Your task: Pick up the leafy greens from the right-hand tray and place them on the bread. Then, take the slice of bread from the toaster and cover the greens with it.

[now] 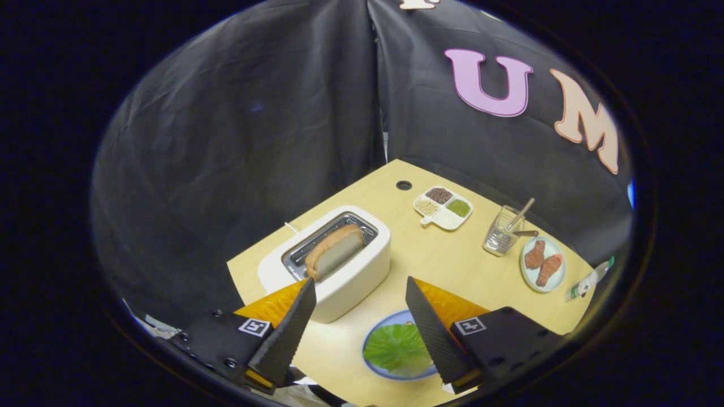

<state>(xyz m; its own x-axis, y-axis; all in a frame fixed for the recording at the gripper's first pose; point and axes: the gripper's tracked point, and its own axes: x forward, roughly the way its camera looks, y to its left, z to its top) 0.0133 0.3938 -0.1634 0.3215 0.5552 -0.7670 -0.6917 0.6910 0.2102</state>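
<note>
Green leaf [396, 347] flat on blue plate [370, 339] — bread slice [335, 251] upright in white toaster [345, 282]

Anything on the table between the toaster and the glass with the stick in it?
No, in the gripper view the wooden tabletop between the toaster and the glass is bare. The hand-held gripper is open, with nothing between its fingers.

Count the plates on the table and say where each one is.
2. The blue plate with the greens lies between the open gripper's fingers, below the toaster. The plate with chicken pieces sits beyond the right finger, beside the glass. Others may be hidden.
</note>
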